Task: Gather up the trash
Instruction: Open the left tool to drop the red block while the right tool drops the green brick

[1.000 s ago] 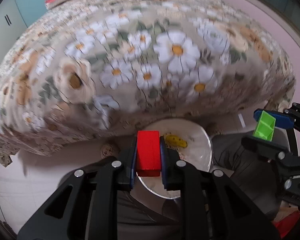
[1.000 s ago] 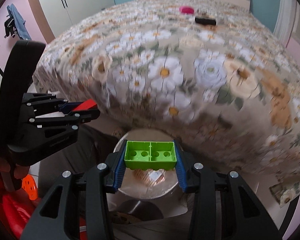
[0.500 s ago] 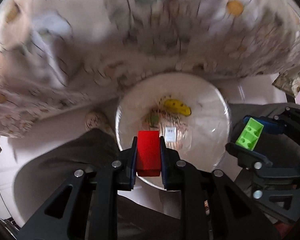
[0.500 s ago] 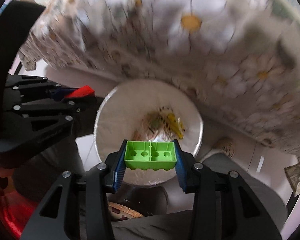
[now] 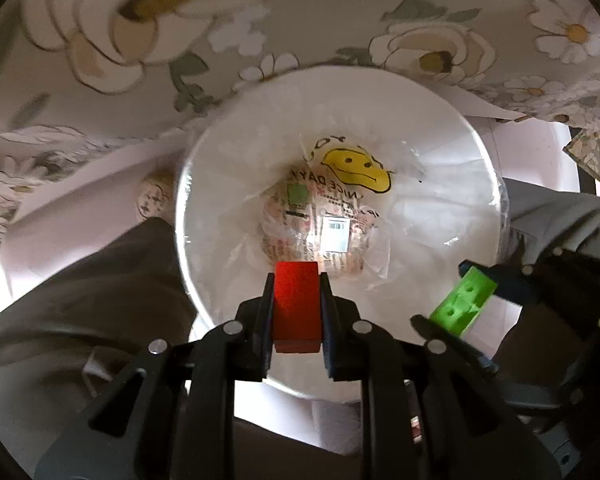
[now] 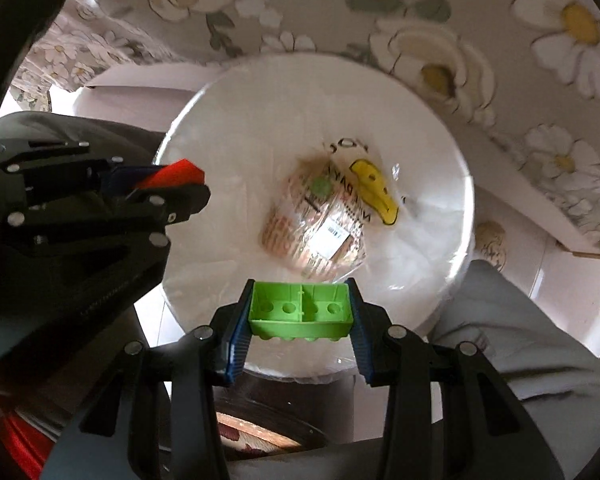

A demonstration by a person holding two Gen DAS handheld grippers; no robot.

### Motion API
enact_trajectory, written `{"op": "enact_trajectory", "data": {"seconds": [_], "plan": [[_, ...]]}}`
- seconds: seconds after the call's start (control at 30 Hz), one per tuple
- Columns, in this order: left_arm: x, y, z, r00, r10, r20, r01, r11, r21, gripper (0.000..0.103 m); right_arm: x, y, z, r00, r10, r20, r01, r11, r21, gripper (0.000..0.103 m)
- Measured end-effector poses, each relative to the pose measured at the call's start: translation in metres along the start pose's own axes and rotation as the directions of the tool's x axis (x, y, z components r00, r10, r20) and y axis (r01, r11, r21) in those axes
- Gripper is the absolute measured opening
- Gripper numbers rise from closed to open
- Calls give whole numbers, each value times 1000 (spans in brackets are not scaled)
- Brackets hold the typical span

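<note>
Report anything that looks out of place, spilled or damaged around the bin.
Nothing stands out. The white bin sits upright with its clear liner in place and a printed wrapper at the bottom. The left gripper holds a red block and the right gripper a green brick, both above the opening.

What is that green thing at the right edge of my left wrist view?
Observer: A green toy brick. The right gripper pinches its two short ends between blue pads, hollow underside facing that camera.
Operator: Is it over the bin, like my red block?
Observer: Yes. Seen from the right wrist, it hangs just inside the near edge of the white bin, whose liner holds a printed wrapper.
</note>
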State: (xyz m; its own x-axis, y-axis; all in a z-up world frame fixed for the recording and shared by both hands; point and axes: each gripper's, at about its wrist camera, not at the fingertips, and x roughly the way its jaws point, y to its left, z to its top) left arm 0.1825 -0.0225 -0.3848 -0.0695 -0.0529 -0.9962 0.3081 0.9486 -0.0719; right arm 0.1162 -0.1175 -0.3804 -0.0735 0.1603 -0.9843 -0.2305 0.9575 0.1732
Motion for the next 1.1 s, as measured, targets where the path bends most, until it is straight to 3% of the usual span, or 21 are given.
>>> {"op": "enact_trajectory", "data": {"seconds": [0.37,0.43,0.47,0.5,0.53,1.1], "plan": [[41,6,11,994,-31,-103,25,998,-62,21,45,-4,13,993,63,-105,-54,995,82,45],[44,6,12,993,-42,-109,34,997,-73,28,50,-4,15,990,71,-126,-60,994,86,45],[45,7,13,993,-40,-111,31,996,-81,41,54,-4,15,987,73,-143,-60,994,90,47],[46,7,13,993,-37,-109,27,996,-89,50,57,-4,15,988,61,-145,-47,994,94,57],[45,8,13,994,-37,-103,27,995,-97,51,56,-6,15,988,58,-145,-44,995,95,63],[37,4,10,996,-6,-87,0,997,-72,52,42,-7,12,993,61,-97,-51,994,98,64]]}}
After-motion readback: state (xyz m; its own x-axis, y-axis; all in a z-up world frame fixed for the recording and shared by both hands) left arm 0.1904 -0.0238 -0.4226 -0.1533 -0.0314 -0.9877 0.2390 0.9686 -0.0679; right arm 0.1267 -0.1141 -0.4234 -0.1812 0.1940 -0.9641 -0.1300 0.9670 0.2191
